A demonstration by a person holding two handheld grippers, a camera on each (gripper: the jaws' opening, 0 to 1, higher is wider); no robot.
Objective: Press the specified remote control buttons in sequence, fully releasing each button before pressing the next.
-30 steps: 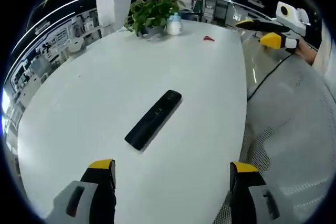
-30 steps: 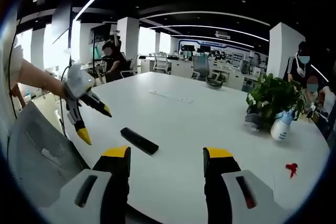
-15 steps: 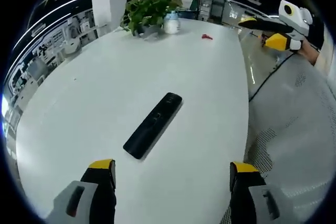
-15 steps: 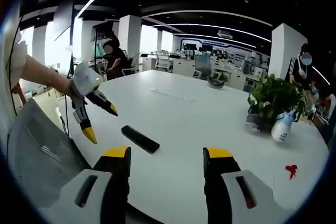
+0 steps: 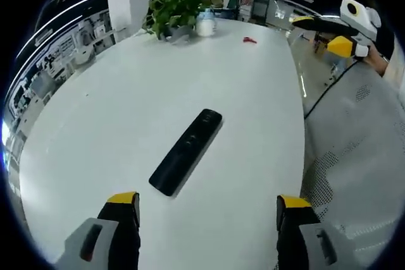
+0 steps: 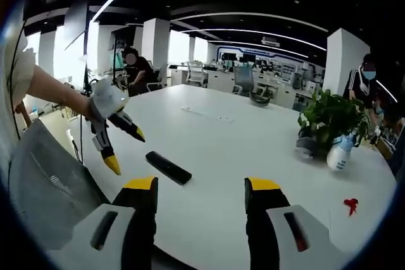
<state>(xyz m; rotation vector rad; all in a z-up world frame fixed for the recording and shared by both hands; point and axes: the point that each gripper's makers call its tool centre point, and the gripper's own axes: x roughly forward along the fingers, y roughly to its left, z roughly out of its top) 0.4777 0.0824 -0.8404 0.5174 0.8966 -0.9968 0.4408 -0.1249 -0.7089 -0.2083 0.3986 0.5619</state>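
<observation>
A long black remote control (image 5: 186, 150) lies flat on the white oval table (image 5: 126, 86), pointing diagonally away. My left gripper (image 5: 207, 219) hangs above the table's near edge, short of the remote's near end, jaws wide open and empty. In the right gripper view the same remote (image 6: 168, 167) lies near the table's left edge, and the left gripper (image 6: 124, 147) hovers open just left of it, held by a person's arm. My right gripper (image 6: 200, 195) stands open and empty above the table (image 6: 221, 150), right of the remote. It also appears at the far right of the left gripper view as the right gripper (image 5: 329, 33), off the table.
A potted green plant (image 5: 174, 11) and a white spray bottle (image 5: 205, 24) stand at the table's far end, with a small red item (image 5: 249, 40) nearby. A grey mesh chair back (image 5: 354, 156) sits by the table's edge. People sit and stand in the office behind.
The left gripper has drifted slightly toward the remote and the table. The right gripper stays nearly still. The remote has not moved.
</observation>
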